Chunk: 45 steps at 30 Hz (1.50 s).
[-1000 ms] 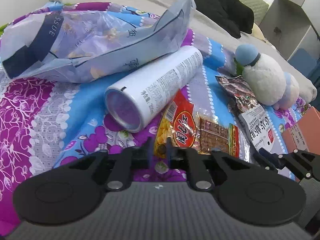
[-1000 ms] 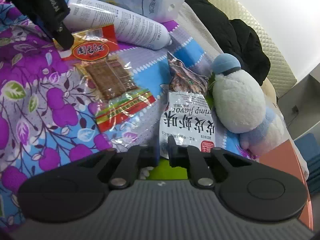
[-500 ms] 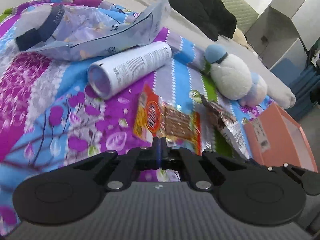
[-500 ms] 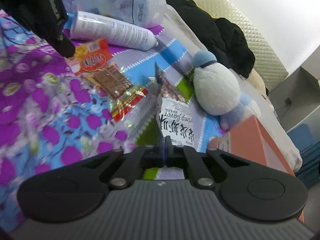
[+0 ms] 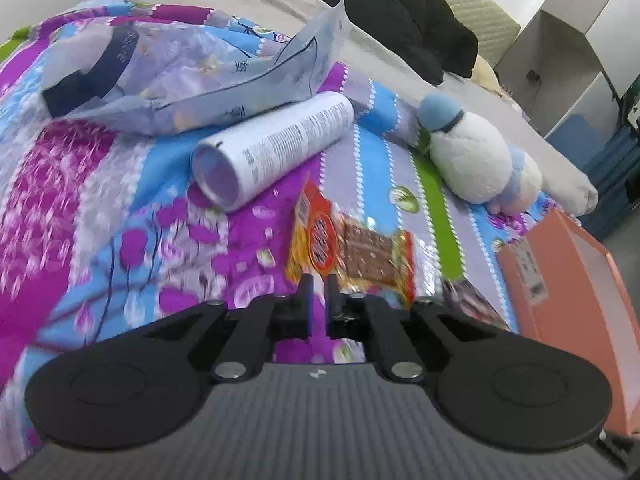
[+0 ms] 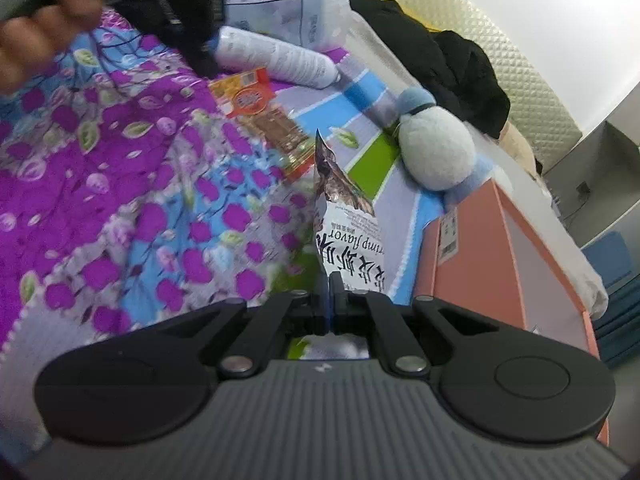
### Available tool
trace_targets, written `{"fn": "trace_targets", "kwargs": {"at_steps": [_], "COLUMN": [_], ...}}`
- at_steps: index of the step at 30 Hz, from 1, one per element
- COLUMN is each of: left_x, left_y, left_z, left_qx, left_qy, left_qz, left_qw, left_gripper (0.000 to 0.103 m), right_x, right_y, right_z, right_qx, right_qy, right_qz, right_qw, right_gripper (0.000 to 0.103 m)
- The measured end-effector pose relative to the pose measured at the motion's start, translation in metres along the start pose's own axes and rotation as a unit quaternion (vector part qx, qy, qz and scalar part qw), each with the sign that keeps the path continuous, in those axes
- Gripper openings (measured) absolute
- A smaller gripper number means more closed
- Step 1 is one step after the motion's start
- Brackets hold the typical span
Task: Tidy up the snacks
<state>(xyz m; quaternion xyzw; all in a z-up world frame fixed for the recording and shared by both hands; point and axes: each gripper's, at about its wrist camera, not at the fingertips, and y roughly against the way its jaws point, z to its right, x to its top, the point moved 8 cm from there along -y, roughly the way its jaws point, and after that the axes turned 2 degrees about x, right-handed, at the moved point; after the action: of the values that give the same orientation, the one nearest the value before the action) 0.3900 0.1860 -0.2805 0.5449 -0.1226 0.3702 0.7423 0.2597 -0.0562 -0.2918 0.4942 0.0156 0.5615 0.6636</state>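
Note:
My right gripper (image 6: pixel 330 280) is shut on the lower edge of a white and brown shrimp-flavour snack packet (image 6: pixel 344 216). The packet sticks up off the bedspread, just left of an open orange box (image 6: pixel 500 260). A red and yellow snack packet (image 5: pixel 352 244) lies flat on the floral bedspread right ahead of my left gripper (image 5: pixel 318 284). The left jaws are opening, a narrow gap apart, with nothing pressed between them. The same red packet (image 6: pixel 264 116) shows in the right wrist view, below the black body of the left gripper (image 6: pixel 188 20). The orange box (image 5: pixel 560 280) stands at the bed's right edge.
A white cylindrical can (image 5: pixel 276 148) lies behind the red packet, with a crumpled tissue bag (image 5: pixel 180 76) beyond it. A white and blue plush toy (image 5: pixel 468 160) rests near the box. Black clothes (image 5: pixel 400 12) lie at the head of the bed. A person's hand (image 6: pixel 40 32) holds the left gripper.
My right gripper closed on the shrimp packet, lifted it off the bedspread and carried it toward the orange box. My left gripper rose and drew back; its jaws closed, then parted slightly.

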Motion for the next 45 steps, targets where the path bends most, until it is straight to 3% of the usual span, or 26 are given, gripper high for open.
{"fn": "trace_targets", "kwargs": {"at_steps": [1,7,13,17,21,24,26,29,30,31,34,38,45], "left_x": [0.005,0.025,0.027,0.030,0.032,0.032,0.031,0.031,0.030,0.029,0.025,0.011,-0.037], "left_y": [-0.006,-0.043,-0.067,-0.066,-0.059,-0.061,-0.065,-0.070,-0.071,-0.071,-0.060,-0.033,0.032], "left_z": [-0.001,-0.002,-0.002,-0.010,-0.014,-0.013,-0.011,-0.005,-0.003,0.001,0.013,0.021,0.025], "left_qx": [0.000,0.011,0.027,0.030,0.035,0.027,0.026,0.003,-0.005,-0.015,-0.018,-0.021,0.006], "left_qy": [-0.002,-0.025,-0.039,-0.018,-0.013,-0.020,-0.027,-0.027,-0.025,-0.028,-0.041,-0.022,0.008], "left_qz": [0.001,-0.003,-0.009,-0.003,0.009,0.011,0.009,0.006,0.002,-0.001,0.005,0.010,0.027], "left_qw": [1.0000,0.9996,0.9988,0.9994,0.9993,0.9994,0.9993,0.9996,0.9997,0.9995,0.9990,0.9995,0.9996], "left_gripper": [0.018,0.029,0.029,0.029,0.058,0.059,0.056,0.027,0.009,0.004,0.002,0.001,0.001], "right_x": [-0.002,-0.013,-0.022,-0.023,-0.023,-0.024,-0.025,-0.028,-0.028,-0.028,-0.028,-0.024,-0.030], "right_y": [0.001,0.002,-0.003,-0.004,-0.005,-0.005,-0.006,-0.009,-0.009,-0.009,-0.008,0.000,0.026], "right_z": [-0.001,-0.007,-0.011,-0.009,-0.006,-0.006,-0.005,-0.004,-0.004,-0.004,-0.005,-0.006,-0.008], "right_qx": [0.004,0.016,0.027,0.027,0.026,0.028,0.029,0.030,0.030,0.030,0.031,0.031,0.029], "right_qy": [-0.002,-0.004,-0.002,-0.009,-0.012,-0.011,-0.014,-0.016,-0.016,-0.016,-0.015,-0.017,-0.023], "right_qz": [-0.002,-0.011,-0.018,-0.019,-0.018,-0.017,-0.018,-0.022,-0.022,-0.021,-0.019,-0.013,-0.007], "right_qw": [1.000,1.000,0.999,0.999,0.999,0.999,0.999,0.999,0.999,0.999,0.999,0.999,0.999], "right_gripper": [0.003,0.003,0.003,0.003,0.003,0.003,0.003,0.003,0.003,0.003,0.003,0.003,0.003]}}
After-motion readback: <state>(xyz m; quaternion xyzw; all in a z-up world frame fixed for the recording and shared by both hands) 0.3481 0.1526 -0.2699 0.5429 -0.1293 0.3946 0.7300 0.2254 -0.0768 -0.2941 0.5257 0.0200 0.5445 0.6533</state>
